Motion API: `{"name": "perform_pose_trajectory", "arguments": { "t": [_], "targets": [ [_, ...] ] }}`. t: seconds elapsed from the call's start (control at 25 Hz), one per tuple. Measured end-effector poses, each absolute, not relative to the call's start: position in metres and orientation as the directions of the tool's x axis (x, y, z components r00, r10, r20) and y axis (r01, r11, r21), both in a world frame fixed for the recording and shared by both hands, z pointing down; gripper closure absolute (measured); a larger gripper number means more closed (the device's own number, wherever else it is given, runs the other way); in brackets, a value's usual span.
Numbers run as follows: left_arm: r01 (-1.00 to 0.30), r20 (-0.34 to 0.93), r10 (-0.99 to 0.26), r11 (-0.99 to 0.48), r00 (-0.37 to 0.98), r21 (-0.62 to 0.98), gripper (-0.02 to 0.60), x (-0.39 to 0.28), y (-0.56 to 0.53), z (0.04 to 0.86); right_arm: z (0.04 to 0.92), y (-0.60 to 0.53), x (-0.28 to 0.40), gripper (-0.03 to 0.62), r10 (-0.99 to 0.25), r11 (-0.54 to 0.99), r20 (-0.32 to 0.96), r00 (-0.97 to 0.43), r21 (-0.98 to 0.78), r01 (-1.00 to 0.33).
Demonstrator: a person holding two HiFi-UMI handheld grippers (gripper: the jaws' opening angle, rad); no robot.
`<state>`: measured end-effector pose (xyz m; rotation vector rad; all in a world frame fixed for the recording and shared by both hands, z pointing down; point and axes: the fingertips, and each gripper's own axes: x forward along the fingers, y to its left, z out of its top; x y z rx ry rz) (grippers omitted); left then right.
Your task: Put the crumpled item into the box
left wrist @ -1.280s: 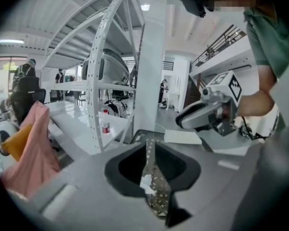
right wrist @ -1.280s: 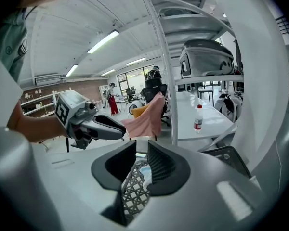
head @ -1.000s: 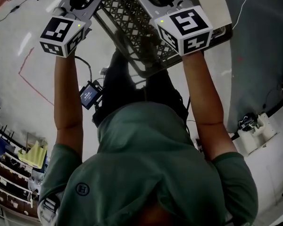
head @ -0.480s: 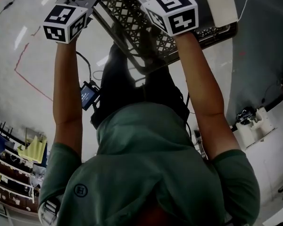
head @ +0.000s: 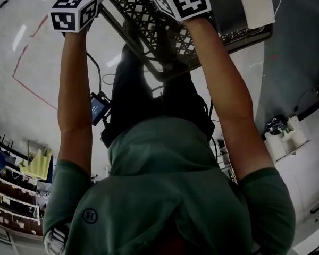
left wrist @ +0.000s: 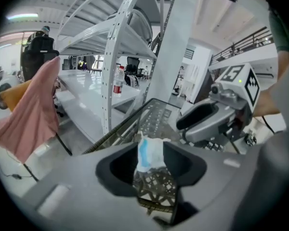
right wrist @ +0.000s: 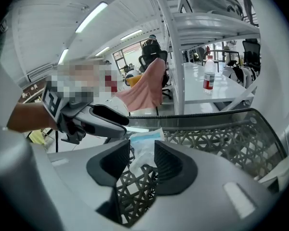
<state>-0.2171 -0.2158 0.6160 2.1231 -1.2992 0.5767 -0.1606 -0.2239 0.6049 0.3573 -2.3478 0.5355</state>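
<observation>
Opening jaws, left gripper (left wrist: 151, 163): the two jaws are standing wide apart, having just been swinging open, and the crumpled item (left wrist: 148, 150) is sitting right between the tips with nothing squeezing it.
Right gripper (right wrist: 142, 153): same story here, its jaws are gaping and have just been opening, with the same white-and-blue wad showing between and just past the tips.
Crumpled item, place: it is lying inside the rim of the box (right wrist: 221, 138), against the black lattice; whether it is resting on the bottom I cannot tell.
Meeting point: both grippers are pointing down into the box from opposite sides, tips close together around the wad.
Head view: both forearms (head: 74, 94) are stretching forward to the box at the top edge, and the marker cubes (head: 74, 9) are showing while the jaws are running out of frame.
Person: a green shirt (head: 165, 190) is filling the lower half of that view.
Background: a pink cloth (left wrist: 33, 114) is hanging off to the side, and a bottle (right wrist: 209, 78) is standing on a white rack (left wrist: 120, 32) beyond the box.
</observation>
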Motion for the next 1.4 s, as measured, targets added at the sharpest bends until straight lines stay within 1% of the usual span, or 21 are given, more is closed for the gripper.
{"name": "perform_pose_trajectory", "arguments": {
  "t": [0.4,0.52,0.6,0.72,0.8,0.84,0.88,0.96,1.04,1.24,1.4],
  "targets": [
    [-0.9,0.657,-0.618,-0.349,0.43,0.261,0.422,-0.22,-0.222,0.654,0.664,-0.225,-0.17,0.419,-0.06,0.902,0.745,-0.665,-0.245,-0.355],
    [-0.897,0.659,-0.613,-0.353,0.436,0.265,0.433,-0.219,-0.223,0.659,0.668,-0.225,-0.17,0.418,-0.062,0.904,0.75,-0.658,-0.238,-0.356],
    [-0.894,0.659,-0.609,-0.356,0.442,0.272,0.452,-0.218,-0.223,0.663,0.665,-0.225,-0.168,0.419,-0.068,0.902,0.748,-0.66,-0.236,-0.361],
    [-0.891,0.658,-0.604,-0.355,0.449,0.282,0.469,-0.219,-0.223,0.667,0.657,-0.227,-0.166,0.454,-0.082,0.898,0.742,-0.666,-0.234,-0.371],
    [-0.889,0.657,-0.601,-0.354,0.454,0.29,0.474,-0.219,-0.223,0.668,0.651,-0.227,-0.164,0.49,-0.091,0.896,0.737,-0.67,-0.233,-0.378],
    [-0.886,0.657,-0.598,-0.357,0.46,0.295,0.477,-0.218,-0.223,0.668,0.648,-0.228,-0.164,0.553,-0.095,0.894,0.735,-0.672,-0.233,-0.382],
    [-0.883,0.657,-0.593,-0.363,0.466,0.298,0.498,-0.216,-0.224,0.667,0.646,-0.228,-0.163,0.572,-0.1,0.893,0.733,-0.673,-0.232,-0.385],
    [-0.876,0.659,-0.582,-0.38,0.476,0.298,0.551,-0.211,-0.223,0.667,0.641,-0.229,-0.161,0.579,-0.108,0.891,0.729,-0.676,-0.231,-0.392],
    [-0.872,0.661,-0.576,-0.392,0.481,0.293,0.568,-0.209,-0.22,0.666,0.637,-0.23,-0.16,0.582,-0.116,0.888,0.725,-0.679,-0.23,-0.397],
    [-0.863,0.654,-0.574,-0.419,0.493,0.283,0.572,-0.217,-0.217,0.661,0.627,-0.231,-0.157,0.586,-0.129,0.883,0.72,-0.682,-0.229,-0.41],
    [-0.854,0.639,-0.584,-0.454,0.501,0.255,0.574,-0.204,-0.223,0.63,0.621,-0.231,-0.155,0.586,-0.135,0.879,0.719,-0.682,-0.231,-0.418]
  ]
}}
